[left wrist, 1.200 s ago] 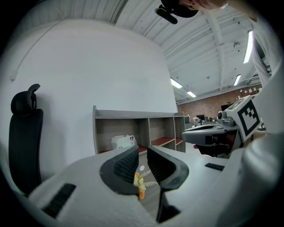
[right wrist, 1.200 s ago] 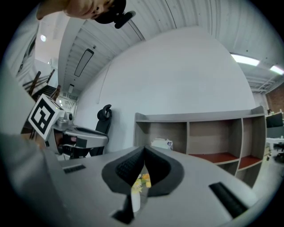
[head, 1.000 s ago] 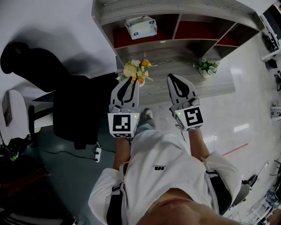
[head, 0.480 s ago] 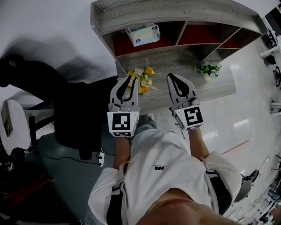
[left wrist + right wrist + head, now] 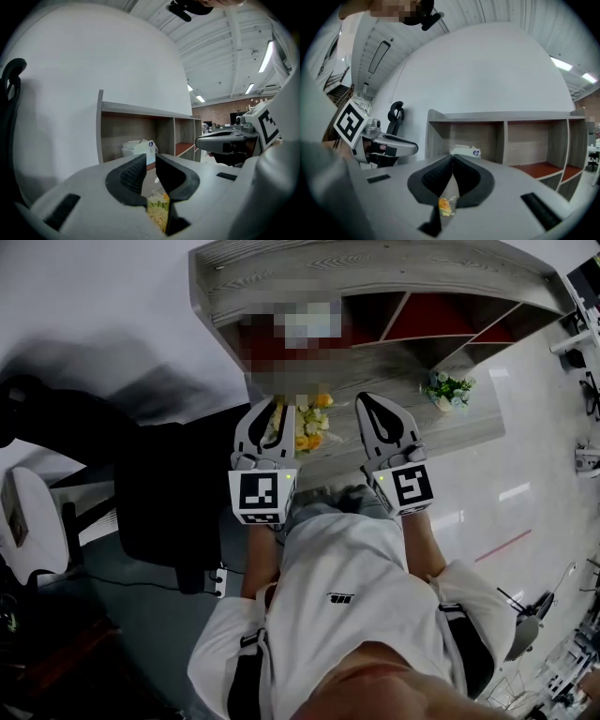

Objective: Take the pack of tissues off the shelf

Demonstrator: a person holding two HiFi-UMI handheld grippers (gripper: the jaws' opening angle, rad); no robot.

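The pack of tissues (image 5: pixel 138 150) sits in the left compartment of the far shelf (image 5: pixel 501 116), well apart from both grippers. The left gripper (image 5: pixel 150 161) has its jaws slightly apart and empty; the right gripper (image 5: pixel 453 160) has its jaws pressed together, empty

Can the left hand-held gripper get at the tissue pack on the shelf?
Probably yes: the left hand-held gripper points at the tissue pack in its open-fronted compartment, the flowers lie lower, though the barely parted jaws need widening.
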